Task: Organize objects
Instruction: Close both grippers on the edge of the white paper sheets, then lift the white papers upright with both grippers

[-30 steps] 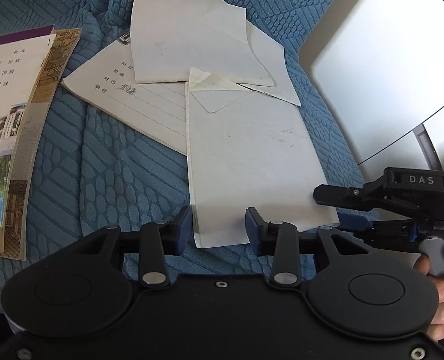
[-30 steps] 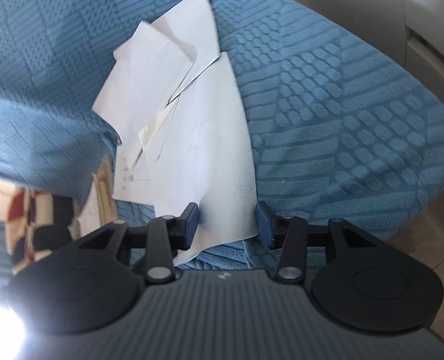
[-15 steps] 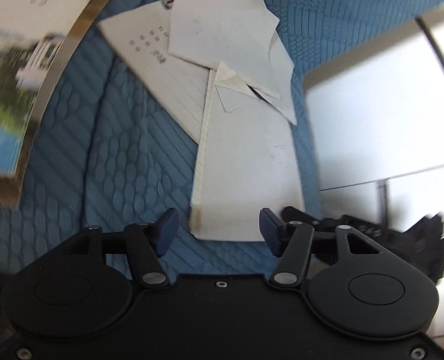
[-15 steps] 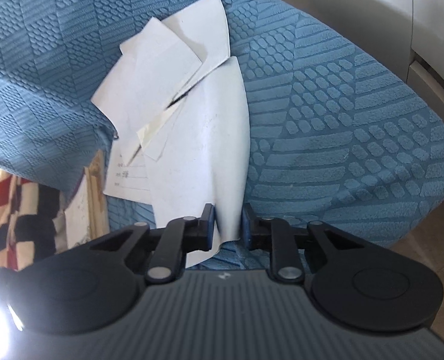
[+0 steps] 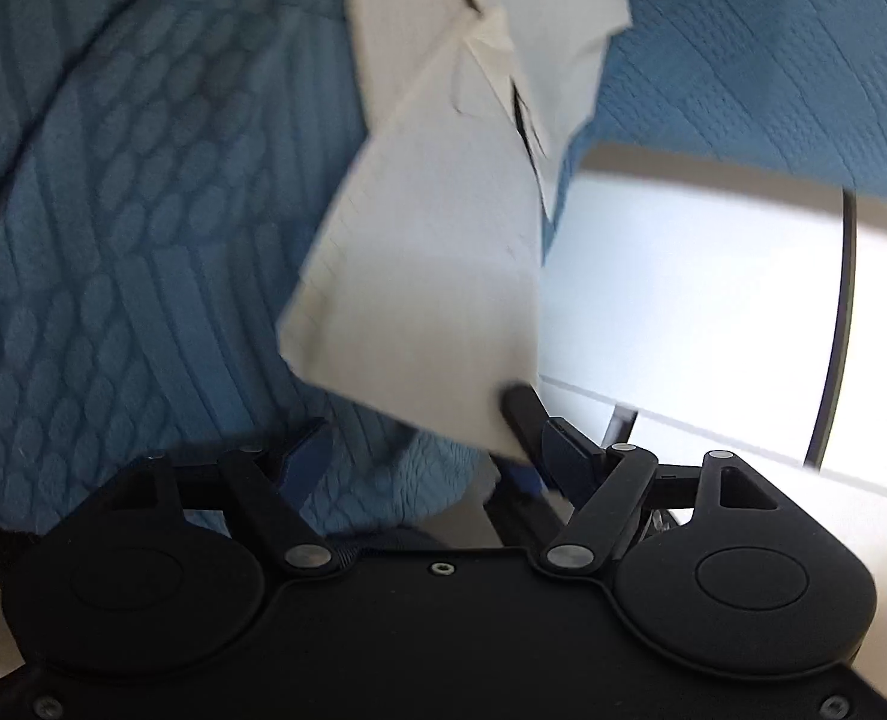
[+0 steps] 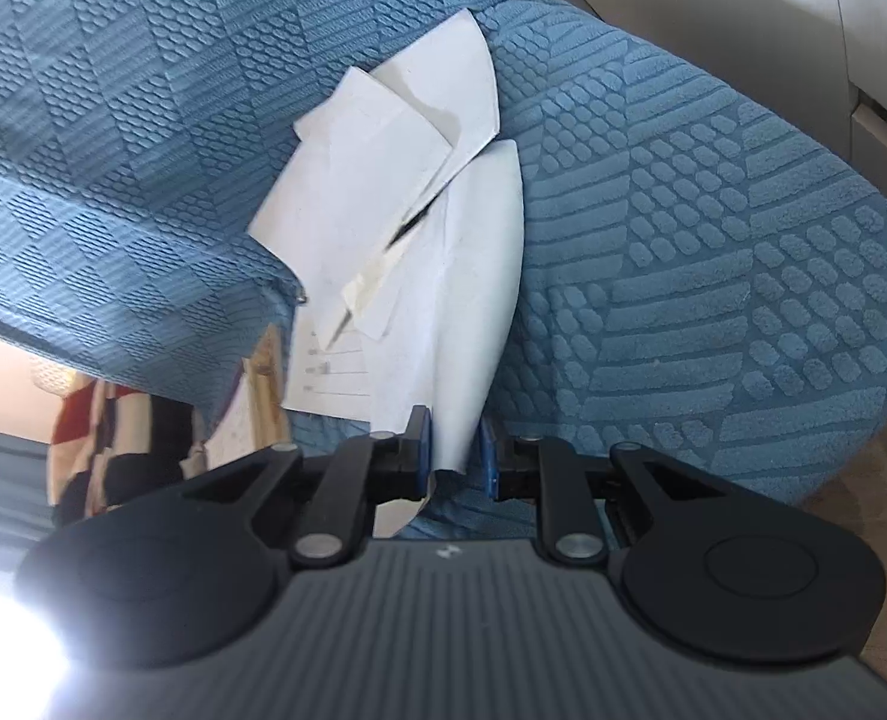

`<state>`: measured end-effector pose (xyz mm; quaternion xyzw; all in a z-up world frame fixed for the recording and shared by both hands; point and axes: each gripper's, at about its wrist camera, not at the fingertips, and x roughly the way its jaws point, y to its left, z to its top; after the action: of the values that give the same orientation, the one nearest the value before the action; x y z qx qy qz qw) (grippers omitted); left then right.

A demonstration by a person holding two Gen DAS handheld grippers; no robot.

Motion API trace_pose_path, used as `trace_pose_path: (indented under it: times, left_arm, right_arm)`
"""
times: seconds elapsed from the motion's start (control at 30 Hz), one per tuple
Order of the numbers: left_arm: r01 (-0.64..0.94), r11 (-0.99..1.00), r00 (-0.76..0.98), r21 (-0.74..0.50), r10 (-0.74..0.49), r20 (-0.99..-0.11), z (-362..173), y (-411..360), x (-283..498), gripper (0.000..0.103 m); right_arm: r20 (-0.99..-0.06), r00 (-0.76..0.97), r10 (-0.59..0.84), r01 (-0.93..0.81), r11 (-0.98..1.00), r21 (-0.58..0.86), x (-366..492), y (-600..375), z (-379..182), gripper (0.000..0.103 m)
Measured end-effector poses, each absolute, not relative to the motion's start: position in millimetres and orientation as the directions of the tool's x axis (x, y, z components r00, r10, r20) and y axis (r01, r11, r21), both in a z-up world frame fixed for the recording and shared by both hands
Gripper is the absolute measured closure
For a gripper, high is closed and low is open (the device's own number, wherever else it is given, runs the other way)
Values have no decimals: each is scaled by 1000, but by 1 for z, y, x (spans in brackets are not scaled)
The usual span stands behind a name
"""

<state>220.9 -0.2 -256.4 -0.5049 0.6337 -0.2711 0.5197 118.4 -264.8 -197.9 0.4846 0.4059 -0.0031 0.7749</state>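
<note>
A thick white booklet (image 6: 473, 300) lies on the blue textured cloth (image 6: 713, 252), its near end raised and bowed. My right gripper (image 6: 455, 450) is shut on the booklet's near corner, which shows between the blue pads. In the left wrist view the same booklet (image 5: 419, 276) hangs tilted, with one black finger of the right gripper (image 5: 521, 414) at its lower corner. My left gripper (image 5: 434, 456) sits just under that corner. Its jaws are opening, with only cloth between them. Loose white sheets (image 6: 383, 180) overlap the booklet's far end.
A lined form sheet (image 6: 329, 372) lies beside the booklet, under the loose sheets. A tan-edged book (image 6: 257, 372) lies beyond it, and a red and black checked item (image 6: 101, 420) shows past the cloth's edge. A bright white panel (image 5: 713, 300) stands beside the cloth.
The right gripper closed on the booklet's near corner and raised it, so the booklet bows. The left gripper rolled, sank and widened its jaws; the booklet's edge is no longer between them.
</note>
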Motion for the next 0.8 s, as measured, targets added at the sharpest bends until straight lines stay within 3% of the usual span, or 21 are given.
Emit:
trace_pose_path:
  times: [0.07,0.3,0.43,0.53,0.73,0.8]
  left_arm:
    - [-389,295,71,-873,-935,-348,-263,2,223,33]
    - [-410,313,82,-856,-923,-377,-270,-3,226,64]
    - [-379,270,124,-885,-933,-338,-265,1,223,79]
    - [-329,271,143,-904,-932,-332,-253,4,221,94]
    - [-261,277,154,-925,-934,-323,-233,3,223,100]
    - [-248,298,134,-922,-932,-338,-231,1,220,100]
  right_arm:
    - [-618,681,393,390,520,760,115,-266,-196,83]
    - [-614,686,391,385,520,762,113,-268,-188,83]
    - [-593,704,390,387,490,781,107,-273,-188,80]
    - [-585,737,338,398,482,780,93,-280,-182,69]
    - [-564,782,265,400,480,781,60,-281,-165,56]
    - [-536,799,274,372,475,797,53,-269,-160,31]
